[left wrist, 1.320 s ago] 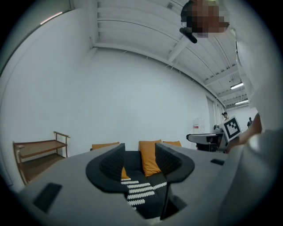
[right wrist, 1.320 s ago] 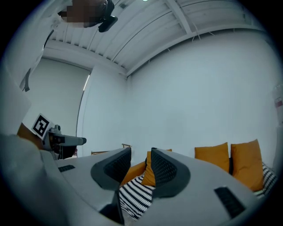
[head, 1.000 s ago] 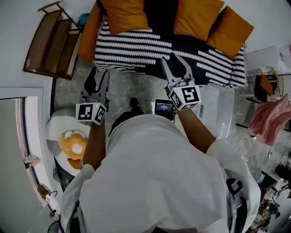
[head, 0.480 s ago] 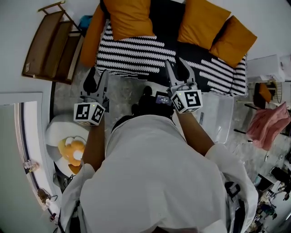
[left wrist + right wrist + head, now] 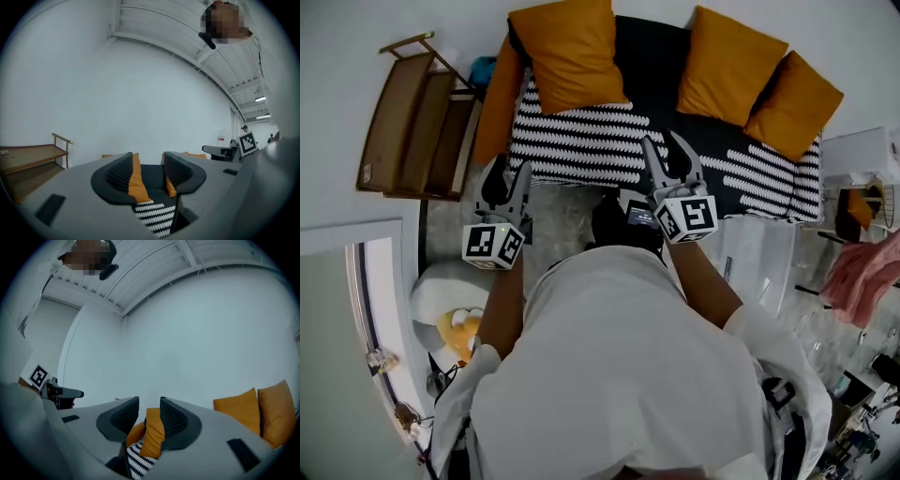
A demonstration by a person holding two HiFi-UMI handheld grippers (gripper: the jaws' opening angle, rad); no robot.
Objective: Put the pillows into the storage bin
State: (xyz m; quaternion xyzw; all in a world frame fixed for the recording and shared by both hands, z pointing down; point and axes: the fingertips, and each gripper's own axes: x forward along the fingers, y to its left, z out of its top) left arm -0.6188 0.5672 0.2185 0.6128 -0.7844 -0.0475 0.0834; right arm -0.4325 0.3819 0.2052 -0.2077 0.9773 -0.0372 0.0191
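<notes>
1. Pillows [image 5: 572, 52] are nearer now. The person has walked up to the sofa [image 5: 581, 141], and both tools have come forward too, up to its front edge.
2. I think this means the walking is almost done and the picking up can start soon. No pillow has been touched yet.
3. The left tool [image 5: 512, 169] is partly open and holds nothing. The right tool [image 5: 659, 142] is partly open too, and holds nothing. The orange you see between its jaws is a pillow farther back on the sofa.
4. All four orange pillows are on the sofa. One leans at the left end, one big one sits at the back, and two sit at the right end.
5. The storage bin [image 5: 759, 272] is see-through. It stands on the floor to the person's right, just beside the sofa. It looks empty, with no pillow in it.
6. A wooden shelf [image 5: 403, 131] stands by the wall on the left, and I can see nothing on it.
</notes>
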